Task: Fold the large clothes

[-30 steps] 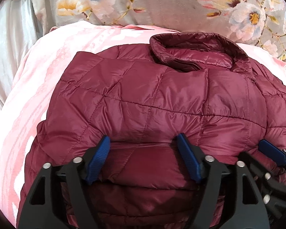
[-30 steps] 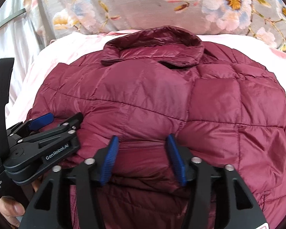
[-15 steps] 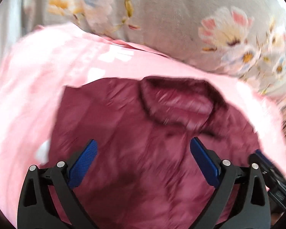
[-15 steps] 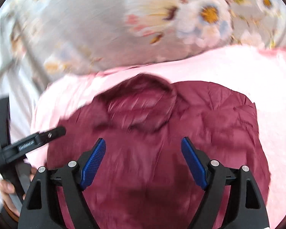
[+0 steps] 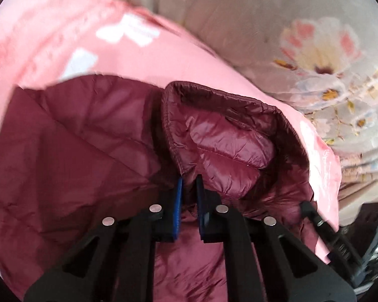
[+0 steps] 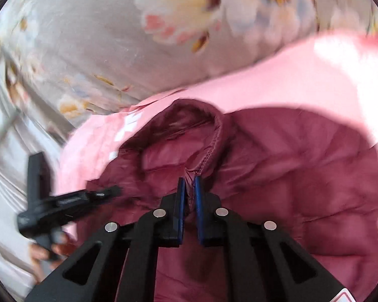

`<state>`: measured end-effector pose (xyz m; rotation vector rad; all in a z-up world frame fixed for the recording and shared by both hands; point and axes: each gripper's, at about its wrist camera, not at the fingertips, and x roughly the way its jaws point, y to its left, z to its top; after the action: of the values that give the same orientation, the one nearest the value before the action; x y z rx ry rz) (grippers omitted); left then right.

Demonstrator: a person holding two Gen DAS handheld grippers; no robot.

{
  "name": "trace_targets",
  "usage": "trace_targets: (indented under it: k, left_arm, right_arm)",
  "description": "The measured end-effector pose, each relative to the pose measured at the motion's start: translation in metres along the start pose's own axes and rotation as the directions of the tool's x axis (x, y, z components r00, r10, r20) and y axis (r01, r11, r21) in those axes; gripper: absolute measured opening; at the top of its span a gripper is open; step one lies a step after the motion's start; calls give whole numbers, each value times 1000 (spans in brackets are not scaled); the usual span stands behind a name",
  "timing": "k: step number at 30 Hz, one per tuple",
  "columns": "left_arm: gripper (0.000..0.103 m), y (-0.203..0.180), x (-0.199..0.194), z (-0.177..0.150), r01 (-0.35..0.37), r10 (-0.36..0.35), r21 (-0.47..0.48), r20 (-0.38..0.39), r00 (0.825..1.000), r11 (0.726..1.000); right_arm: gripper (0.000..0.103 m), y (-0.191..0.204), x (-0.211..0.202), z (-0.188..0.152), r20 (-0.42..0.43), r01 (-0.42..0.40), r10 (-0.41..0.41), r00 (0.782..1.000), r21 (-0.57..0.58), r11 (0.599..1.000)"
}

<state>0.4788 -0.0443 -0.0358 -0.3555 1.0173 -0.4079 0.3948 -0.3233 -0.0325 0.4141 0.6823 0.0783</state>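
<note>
A maroon quilted puffer jacket lies on a pink bed sheet. Its stand-up collar faces me. My left gripper is shut on the collar's left end where it meets the shoulder. In the right wrist view the jacket fills the lower right, and my right gripper is shut on the collar's right end. The left gripper also shows at the left of that view, held in a hand. The jacket's lower part is hidden behind the grippers.
A grey floral pillow or quilt lies behind the jacket, also in the right wrist view. White satin fabric hangs at the far left. The pink sheet extends to the right of the jacket.
Both grippers let go of the jacket's folded edge, opened, moved forward to the collar, and have now shut on its two ends.
</note>
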Motion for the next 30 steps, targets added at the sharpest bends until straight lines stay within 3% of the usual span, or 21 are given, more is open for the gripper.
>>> trace_targets:
  k: [4, 10, 18, 21, 22, 24, 25, 26, 27, 30]
  left_arm:
    - [10, 7, 15, -16, -34, 36, 38, -35, 999, 999]
    - [12, 6, 27, -31, -57, 51, 119, 53, 997, 991]
    - [12, -6, 29, -40, -145, 122, 207, 118, 985, 968]
    - [15, -11, 24, -42, -181, 156, 229, 124, 980, 956]
    - [20, -13, 17, -44, -185, 161, 235, 117, 980, 954]
    - [46, -11, -9, -41, -111, 91, 218, 99, 991, 970]
    - [64, -10, -18, -37, -75, 54, 201, 110, 992, 977]
    - [74, -8, -31, -28, -32, 8, 169, 139, 990, 985]
    - [77, -8, -37, -19, -6, -16, 142, 157, 987, 990]
    - [80, -2, -38, 23, 109, -109, 9, 158, 981, 994]
  right_arm:
    - [7, -6, 25, -16, -80, 109, -114, 990, -63, 992]
    - [7, 0, 42, -33, -67, 178, -189, 980, -147, 973]
    - [7, -9, 41, -33, -67, 162, -172, 983, -128, 978]
    - [12, -9, 35, -30, -87, 139, -150, 985, -117, 983]
    - [19, -8, 26, -28, -98, 129, -140, 985, -106, 986]
    - [29, -6, 3, -22, -80, 73, -79, 994, -71, 995]
    - [42, -5, -12, -15, -42, 21, -23, 999, -45, 999]
    - [49, -4, -21, -7, -12, -7, 7, 1000, -24, 1000]
    - [62, -3, -28, 3, 22, -43, 43, 999, 7, 999]
    - [65, -12, -16, 38, 58, -209, 201, 978, 180, 961]
